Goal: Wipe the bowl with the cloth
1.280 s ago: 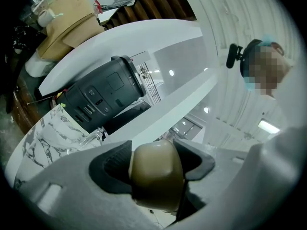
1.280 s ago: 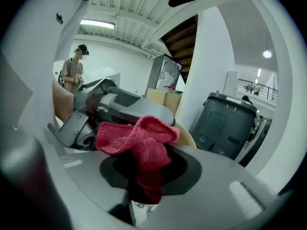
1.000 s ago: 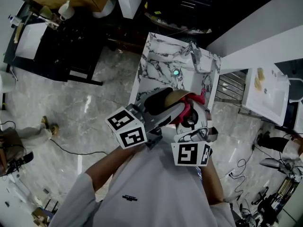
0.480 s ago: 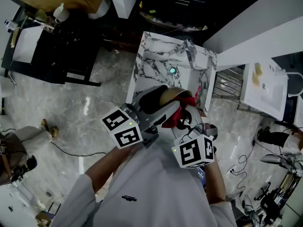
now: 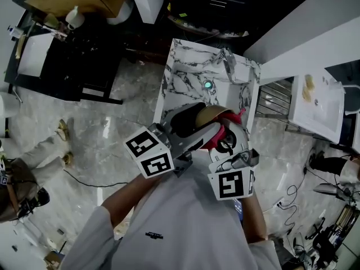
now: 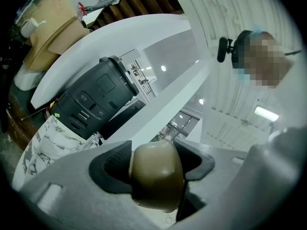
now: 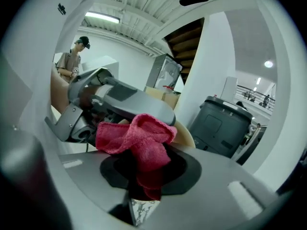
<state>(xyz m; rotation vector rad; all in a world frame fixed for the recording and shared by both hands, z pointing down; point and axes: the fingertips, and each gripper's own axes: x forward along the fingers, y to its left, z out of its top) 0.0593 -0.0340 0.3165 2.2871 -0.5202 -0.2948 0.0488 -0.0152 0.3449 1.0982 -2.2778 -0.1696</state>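
Two grippers met at the centre of the head view, held above a marble-patterned sink (image 5: pixel 185 75). The left gripper (image 5: pixel 191 129) pointed up and to the right from its marker cube, and its jaws were clamped on the rim of a tan bowl (image 5: pixel 207 116). In the left gripper view that rim filled the lower centre of the frame, pinched between the two dark pads.

The right gripper (image 5: pixel 225 144) sat just to the right of the left one and slightly lower in the frame, its marker cube facing the camera. Its jaws were closed on a red cloth (image 5: pixel 223 131). In the right gripper view the cloth was bunched in the jaws at lower centre and bulged up out of them. The bowl's tan edge showed just behind it and to its right. In the head view the cloth lay at the bowl's lower right edge and seemed to touch it.

Both forearms rose from the bottom of the head view and converged. The left forearm (image 5: pixel 126 194) came from the lower left and the right forearm (image 5: pixel 254 214) from the lower right, both close in front of a grey shirt (image 5: pixel 180 229).

A dark bin (image 7: pixel 223 123) stood at the right of the right gripper view. A person (image 7: pixel 72 63) stood at its upper left, well away.
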